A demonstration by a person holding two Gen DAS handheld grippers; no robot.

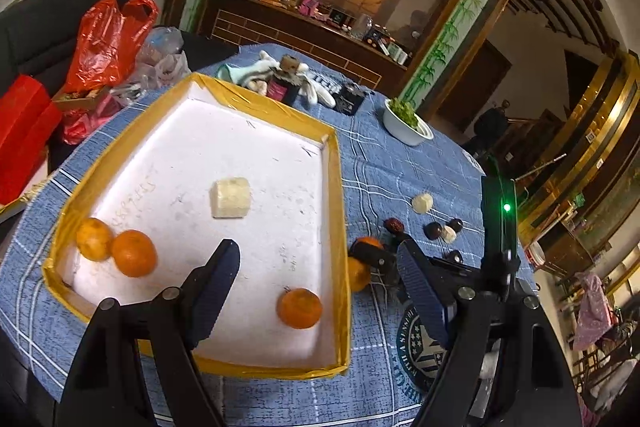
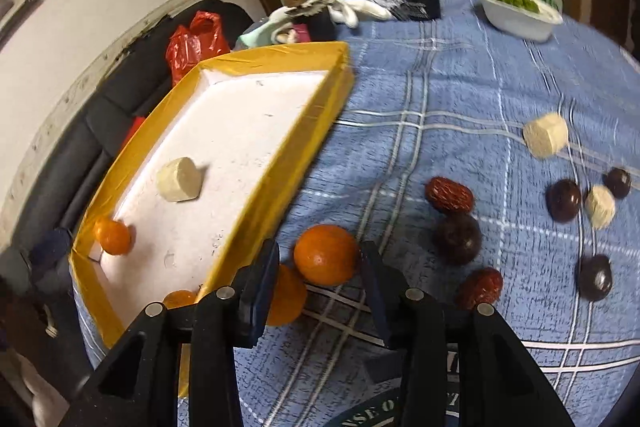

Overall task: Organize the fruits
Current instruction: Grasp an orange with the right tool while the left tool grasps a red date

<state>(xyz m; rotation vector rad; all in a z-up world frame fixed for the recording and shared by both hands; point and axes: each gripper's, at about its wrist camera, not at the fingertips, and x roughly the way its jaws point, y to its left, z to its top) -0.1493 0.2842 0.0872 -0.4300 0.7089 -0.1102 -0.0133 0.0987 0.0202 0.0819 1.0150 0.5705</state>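
A: While the tray is already holding three oranges and one pale block, we are judging the sorting as partly done. What are we still seeing outside it?

B: On the blue checked tabletop we are counting two oranges beside the tray wall, two red dates, several dark round fruits and two more pale pieces. So more than half is still waiting, as far as we are judging.

A: Where is the nearer orange lying against the right hand-held gripper?

B: We are seeing it sitting between the two fingers, near their tips. The jaws are standing only a little wider than the fruit, with a sliver of gap on each side, so we are reading them as not yet pressing. The second orange is lying partly behind the left finger, touching the tray wall.

A: And the left hand-held gripper?

B: We are seeing it hovering wide open and empty over the tray's near end, one orange lying below the gap.
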